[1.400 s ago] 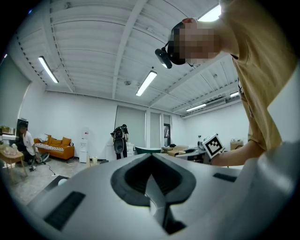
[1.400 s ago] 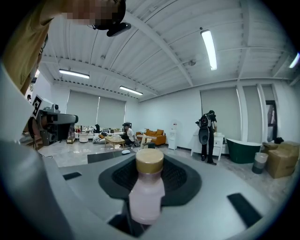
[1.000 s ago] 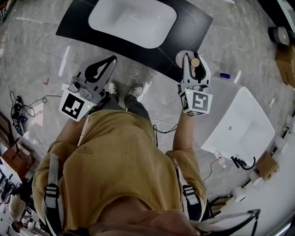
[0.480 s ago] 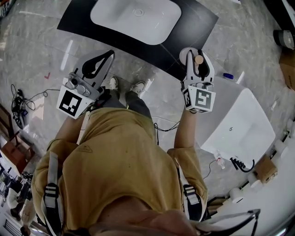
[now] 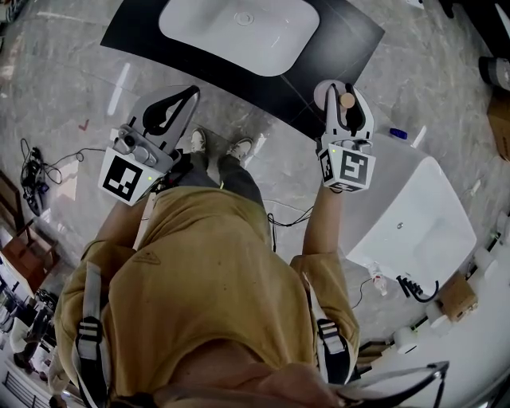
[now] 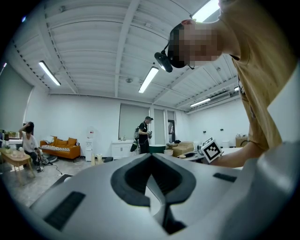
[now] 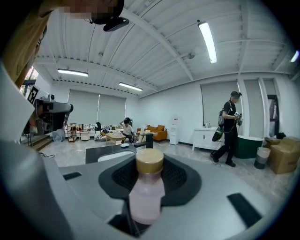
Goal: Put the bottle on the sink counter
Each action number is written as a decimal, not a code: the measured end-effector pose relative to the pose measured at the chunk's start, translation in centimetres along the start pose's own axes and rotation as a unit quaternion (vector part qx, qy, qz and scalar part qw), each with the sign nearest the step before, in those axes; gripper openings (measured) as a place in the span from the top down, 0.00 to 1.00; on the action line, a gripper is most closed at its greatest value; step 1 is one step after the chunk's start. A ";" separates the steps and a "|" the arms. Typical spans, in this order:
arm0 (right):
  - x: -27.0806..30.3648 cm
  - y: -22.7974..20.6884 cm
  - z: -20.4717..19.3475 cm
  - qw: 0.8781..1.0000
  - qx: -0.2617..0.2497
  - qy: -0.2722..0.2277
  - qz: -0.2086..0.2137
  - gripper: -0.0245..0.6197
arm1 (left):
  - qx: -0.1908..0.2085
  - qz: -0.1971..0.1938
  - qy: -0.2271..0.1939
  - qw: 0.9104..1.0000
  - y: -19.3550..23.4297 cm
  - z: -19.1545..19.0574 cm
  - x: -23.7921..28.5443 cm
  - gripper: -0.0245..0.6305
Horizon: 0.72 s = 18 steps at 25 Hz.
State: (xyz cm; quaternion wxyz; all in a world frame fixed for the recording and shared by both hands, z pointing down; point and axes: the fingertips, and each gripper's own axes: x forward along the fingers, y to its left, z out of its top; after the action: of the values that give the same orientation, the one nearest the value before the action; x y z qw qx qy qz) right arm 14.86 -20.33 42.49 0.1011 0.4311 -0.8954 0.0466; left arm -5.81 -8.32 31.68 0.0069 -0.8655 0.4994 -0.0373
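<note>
A pale pink bottle (image 7: 146, 192) with a tan cap (image 5: 347, 101) stands upright between the jaws of my right gripper (image 5: 343, 94), which is shut on it. In the head view that gripper hovers at the near right corner of the black sink counter (image 5: 339, 48), whose white basin (image 5: 239, 24) lies further left. The right gripper view shows the counter's dark top (image 7: 96, 153) and a black faucet (image 7: 143, 140) just beyond the bottle. My left gripper (image 5: 190, 93) is held level over the floor in front of the counter, its jaws meeting at the tips with nothing between them.
A white basin unit (image 5: 414, 223) lies on the marble floor at the right, with a small blue item (image 5: 398, 134) near it. Cables (image 5: 36, 171) trail at the left. The person's shoes (image 5: 215, 147) are close to the counter's front edge. Another person (image 7: 229, 129) stands across the room.
The head camera has shifted slightly. Both grippers keep their places relative to the counter, and the bottle stays gripped.
</note>
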 end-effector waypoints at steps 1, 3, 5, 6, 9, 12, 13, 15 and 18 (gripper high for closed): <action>0.1 0.0 -0.1 1.000 0.000 0.002 0.000 0.78 | -0.001 0.001 0.001 1.000 0.0 -0.1 0.0 0.96; 0.3 0.0 -0.3 1.000 0.000 0.004 0.001 0.78 | -0.001 0.001 0.001 1.000 0.0 0.0 0.0 0.96; 0.5 0.0 -0.5 1.000 -0.001 0.006 0.000 0.78 | -0.001 0.002 0.001 1.000 0.1 0.0 0.0 0.96; 0.6 0.0 -0.5 1.000 -0.001 0.006 0.000 0.78 | -0.001 0.002 0.001 1.000 0.1 0.0 0.0 0.96; 0.9 -0.1 -0.7 1.000 -0.001 0.008 -0.001 0.78 | -0.001 0.001 0.001 1.000 0.2 -0.1 0.2 0.96; 1.2 -0.4 -1.2 1.000 0.001 0.010 -0.002 0.78 | -0.001 0.001 0.000 1.000 0.1 -0.2 0.5 0.96; 1.3 -0.4 -1.4 1.000 0.002 0.010 -0.002 0.78 | -0.002 0.001 0.001 1.000 0.1 -0.2 0.5 0.96; 1.5 -0.4 -1.8 1.000 0.003 0.012 -0.002 0.78 | -0.001 0.000 0.002 1.000 0.1 -0.3 0.6 0.96; 1.7 -0.4 -2.3 1.000 0.005 0.014 -0.002 0.78 | 0.001 0.000 0.004 1.000 0.2 -0.4 0.7 0.96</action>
State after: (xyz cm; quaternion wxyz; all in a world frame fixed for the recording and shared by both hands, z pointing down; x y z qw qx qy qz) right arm 14.49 -21.53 45.12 0.1112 0.4324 -0.8930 0.0568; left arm -5.62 -9.01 32.13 0.0056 -0.8654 0.4994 -0.0416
